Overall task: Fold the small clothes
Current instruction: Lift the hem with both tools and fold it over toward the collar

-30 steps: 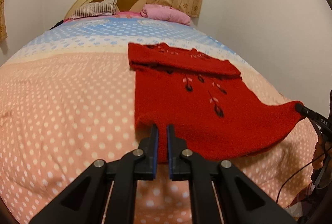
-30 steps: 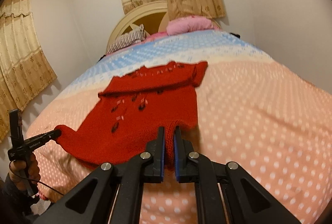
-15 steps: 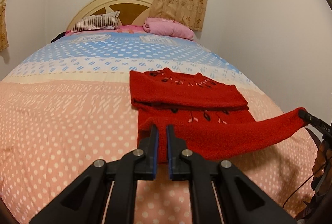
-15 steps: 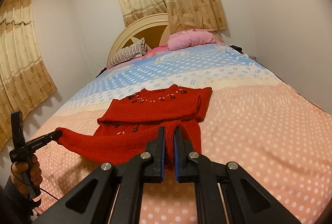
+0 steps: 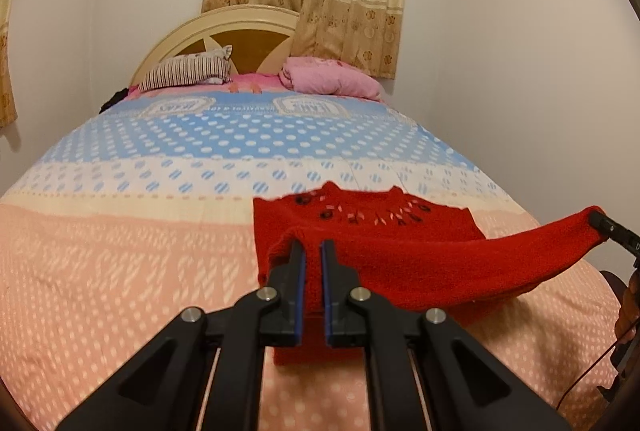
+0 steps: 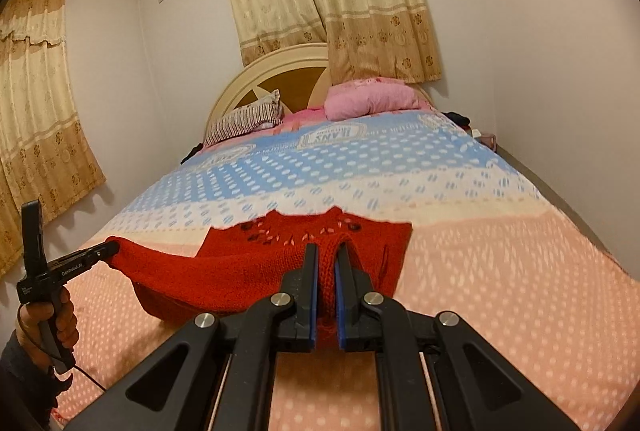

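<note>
**A:** While both claws have the hem corners lifted, how far along would you call the fold?

**B:** Midway, I'd judge. The left gripper [image 5: 313, 251] is clamped nearly closed on one corner of the red sweater [image 5: 372, 227], and the right gripper [image 6: 327, 255] is pinched just as tight on the other corner. Between them the hem hangs in a sagging band above the bedspread [image 5: 120, 271]. Beyond the fingertips, the sweater's upper part lies flat, neckline farthest from the claws.

**A:** So what's left?

**B:** Carrying the raised hem forward over the flat part, laying it down, then letting go. The sleeves seem tucked in already, though the raised band hides most of the body, so I can't be sure.

**A:** Any writing?

**B:** Small white lettering on the side of the left gripper's handle, seen from the right camera beside the person's hand [image 6: 60, 319]; it looks like "GenRobot.AI", but it's tiny. Far ahead of the claws, the bedspread has printed badges with words too blurred to read.
</note>
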Available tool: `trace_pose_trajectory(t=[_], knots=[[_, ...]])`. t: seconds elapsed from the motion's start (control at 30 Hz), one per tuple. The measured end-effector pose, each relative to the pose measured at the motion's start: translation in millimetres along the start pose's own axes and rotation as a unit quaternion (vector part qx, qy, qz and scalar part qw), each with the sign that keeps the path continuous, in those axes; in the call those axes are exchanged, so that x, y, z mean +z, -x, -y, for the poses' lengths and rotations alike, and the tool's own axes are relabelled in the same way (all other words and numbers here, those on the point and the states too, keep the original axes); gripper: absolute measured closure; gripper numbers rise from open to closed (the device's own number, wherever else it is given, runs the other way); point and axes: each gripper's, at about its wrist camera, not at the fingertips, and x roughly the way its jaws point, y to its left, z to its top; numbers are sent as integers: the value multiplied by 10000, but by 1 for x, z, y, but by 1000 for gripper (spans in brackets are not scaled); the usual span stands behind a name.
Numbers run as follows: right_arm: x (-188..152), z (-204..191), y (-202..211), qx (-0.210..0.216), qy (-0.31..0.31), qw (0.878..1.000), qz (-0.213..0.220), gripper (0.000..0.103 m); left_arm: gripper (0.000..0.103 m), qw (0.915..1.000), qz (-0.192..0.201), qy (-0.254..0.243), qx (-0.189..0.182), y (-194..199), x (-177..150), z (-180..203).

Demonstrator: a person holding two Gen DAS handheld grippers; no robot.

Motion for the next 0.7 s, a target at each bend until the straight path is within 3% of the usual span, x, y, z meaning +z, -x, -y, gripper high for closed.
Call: trace_pose_trajectory(t=[0.4, 0.7], knots=[[45, 5, -60, -276, 187, 9994, -103, 97, 95, 9996, -17, -110, 266, -61, 44, -2], [57, 25, -137, -476, 113, 9974, -535, 97, 95, 9978, -448, -184, 450, -135, 52, -5]])
